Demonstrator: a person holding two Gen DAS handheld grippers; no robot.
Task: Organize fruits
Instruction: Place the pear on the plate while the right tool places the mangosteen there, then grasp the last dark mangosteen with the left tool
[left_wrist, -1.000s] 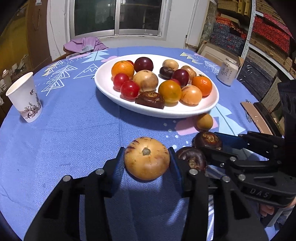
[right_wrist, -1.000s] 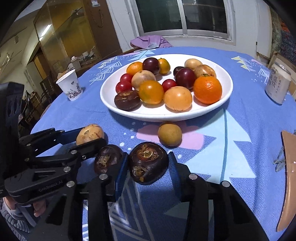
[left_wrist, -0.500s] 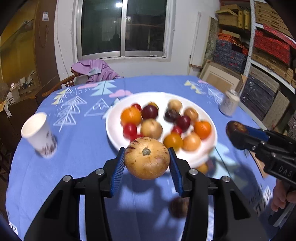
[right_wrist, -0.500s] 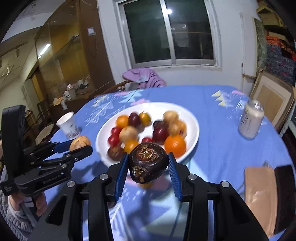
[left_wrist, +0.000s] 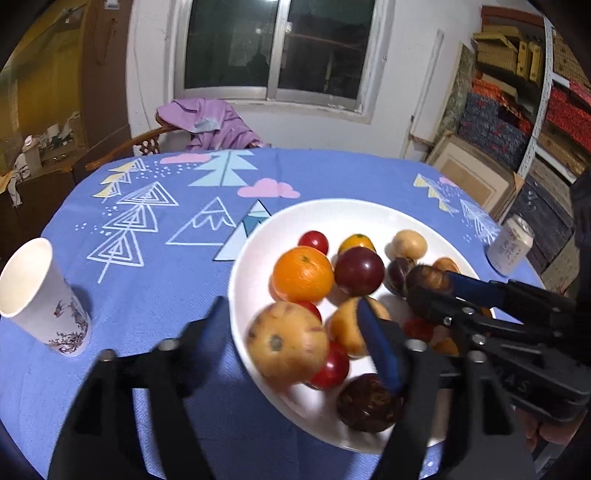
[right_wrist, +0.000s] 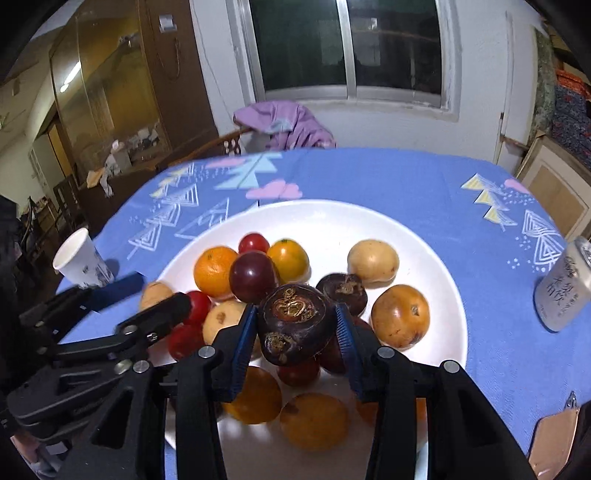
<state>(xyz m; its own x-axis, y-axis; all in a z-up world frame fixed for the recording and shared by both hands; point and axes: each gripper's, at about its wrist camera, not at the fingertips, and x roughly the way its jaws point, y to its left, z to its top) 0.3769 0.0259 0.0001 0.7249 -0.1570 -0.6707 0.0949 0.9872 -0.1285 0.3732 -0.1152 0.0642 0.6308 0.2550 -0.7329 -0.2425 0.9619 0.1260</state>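
A white plate holds several fruits: oranges, red tomatoes, dark plums and tan fruits. My left gripper is open over the plate's left rim; its jaws stand wide and blurred. The tan round fruit lies free between them on the plate, and shows small in the right wrist view. My right gripper is shut on a dark brown fruit and holds it above the middle of the plate; it shows in the left wrist view.
A paper cup stands on the blue tablecloth at the left. A drink can stands at the right. A chair with purple cloth is behind the table. A brown flat object lies at the near right.
Both grippers moved forward over the plate. My left gripper opened and let go of the tan fruit, which now lies on the plate. My right gripper still holds the dark fruit.
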